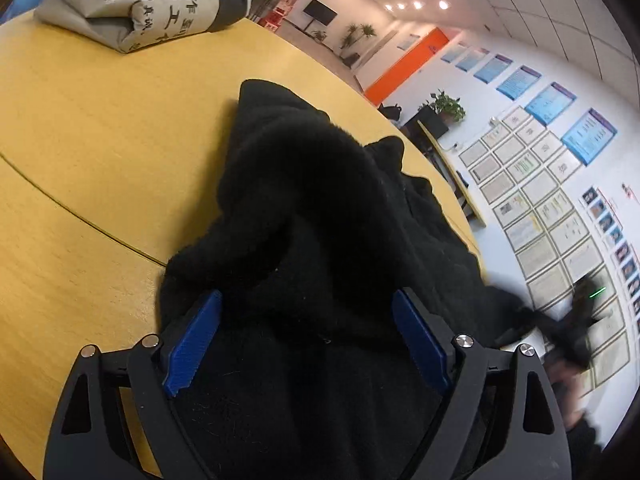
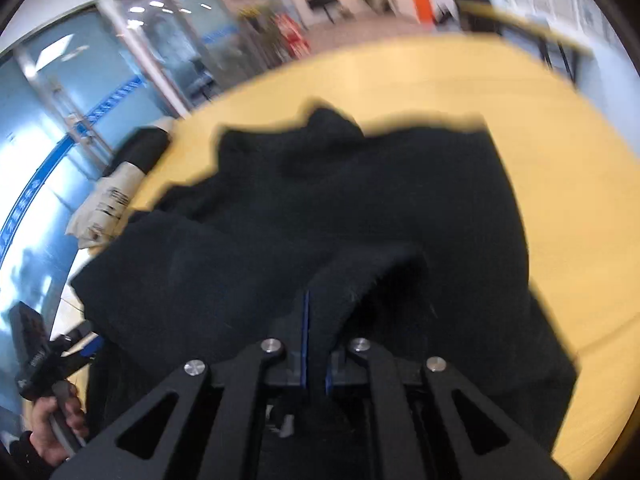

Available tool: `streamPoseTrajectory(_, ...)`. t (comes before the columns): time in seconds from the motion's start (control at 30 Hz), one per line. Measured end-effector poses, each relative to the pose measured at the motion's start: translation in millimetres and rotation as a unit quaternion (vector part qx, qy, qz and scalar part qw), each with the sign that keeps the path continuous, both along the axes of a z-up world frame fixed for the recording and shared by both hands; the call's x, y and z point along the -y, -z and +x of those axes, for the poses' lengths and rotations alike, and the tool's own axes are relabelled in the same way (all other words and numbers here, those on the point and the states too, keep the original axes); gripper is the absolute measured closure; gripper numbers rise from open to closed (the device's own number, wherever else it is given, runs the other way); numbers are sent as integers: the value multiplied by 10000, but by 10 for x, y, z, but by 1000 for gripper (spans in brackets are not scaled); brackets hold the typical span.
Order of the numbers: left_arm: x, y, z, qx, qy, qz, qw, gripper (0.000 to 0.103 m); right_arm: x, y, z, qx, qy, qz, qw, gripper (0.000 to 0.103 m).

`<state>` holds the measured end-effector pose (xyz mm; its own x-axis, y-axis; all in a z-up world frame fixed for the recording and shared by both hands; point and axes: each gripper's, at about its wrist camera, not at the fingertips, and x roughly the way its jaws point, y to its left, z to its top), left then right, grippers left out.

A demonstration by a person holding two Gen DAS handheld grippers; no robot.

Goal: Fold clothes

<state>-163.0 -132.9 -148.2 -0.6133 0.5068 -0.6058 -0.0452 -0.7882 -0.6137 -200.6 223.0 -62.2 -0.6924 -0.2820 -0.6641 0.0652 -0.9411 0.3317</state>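
Note:
A black fleece garment (image 1: 312, 216) lies crumpled on the yellow table (image 1: 100, 140). My left gripper (image 1: 306, 320) is open, its blue pads (image 1: 192, 340) spread wide on either side of a bunch of the black cloth. In the right wrist view the same garment (image 2: 340, 208) spreads over the table (image 2: 560, 160). My right gripper (image 2: 316, 344) is shut on a fold of the black cloth and holds it up. That view is blurred by motion. The right gripper also shows blurred at the left wrist view's right edge (image 1: 576, 312).
A folded beige garment with black characters (image 1: 132, 12) lies at the table's far corner, on a dark folded one; it also shows in the right wrist view (image 2: 108, 204). A seam (image 1: 80, 216) crosses the tabletop. The table edge runs close on the right.

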Motion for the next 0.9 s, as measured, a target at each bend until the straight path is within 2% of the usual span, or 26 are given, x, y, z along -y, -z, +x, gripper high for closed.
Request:
streamPoseTrajectory(0.07, -7, 12, 33, -76, 41, -103, 9999, 15, 16, -459, 156, -767, 59, 34, 9970, 99)
streamPoseTrajectory(0.13, -24, 11, 34, -128, 103, -281, 9995, 15, -29, -964, 409, -1744, 278, 110, 9842, 99)
streamPoseTrajectory(0.17, -33, 7, 23, -147, 144, -377, 9991, 15, -129, -987, 430, -1793, 475, 166, 9825, 99)
streamPoseTrajectory(0.2, -28, 4, 17, -175, 156, -481, 9986, 15, -265, -810, 336, -1399, 604, 128, 9882, 99)
streamPoseTrajectory(0.23, -22, 0, 12, -203, 166, -584, 9979, 15, -390, -505, 216, -780, 663, 113, 9947, 99)
streamPoseTrajectory(0.27, -16, -3, 7, -231, 176, -687, 9972, 16, -510, -153, 97, -101, 714, 137, 9973, 99)
streamPoseTrajectory(0.3, -10, -7, 2, -260, 187, -791, 9964, 17, -576, 107, 47, 325, 723, 210, 9966, 99)
streamPoseTrajectory(0.37, 0, 5, -23, -240, 140, -846, 9960, 21, -645, 520, 34, 871, 661, 295, 9936, 99)
streamPoseTrajectory(0.4, 4, 11, -36, -229, 116, -872, 9959, 26, -663, 632, 50, 989, 617, 268, 9928, 99)
streamPoseTrajectory(0.43, 9, 17, -48, -219, 92, -897, 9957, 30, -647, 642, 65, 952, 553, 323, 9934, 99)
streamPoseTrajectory(0.5, 69, 39, -19, -168, 51, -847, 9963, 30, -588, 603, 90, 779, 394, 496, 9949, 98)
streamPoseTrajectory(0.6, -57, -202, 53, -475, 256, -831, 9951, 30, -554, 483, 76, 651, 147, 738, 9950, 93)
streamPoseTrajectory(0.67, -143, -366, 102, -685, 396, -821, 9935, 30, -535, 417, 77, 663, 151, 987, 9928, 71)
streamPoseTrajectory(0.73, -247, -572, 144, -1001, 621, -765, 9901, 23, -576, 314, 174, 493, 361, 1235, 9905, 59)
streamPoseTrajectory(0.8, -380, -802, 147, -1426, 924, -717, 9828, 18, -622, 204, 285, 286, 592, 1462, 9871, 50)
streamPoseTrajectory(0.87, -510, -973, 95, -1790, 1151, -805, 9738, 18, -612, 58, 413, -52, 769, 1461, 9863, 36)
streamPoseTrajectory(0.9, -567, -1039, 58, -1945, 1231, -887, 9691, 18, -601, -18, 479, -235, 851, 1437, 9857, 34)
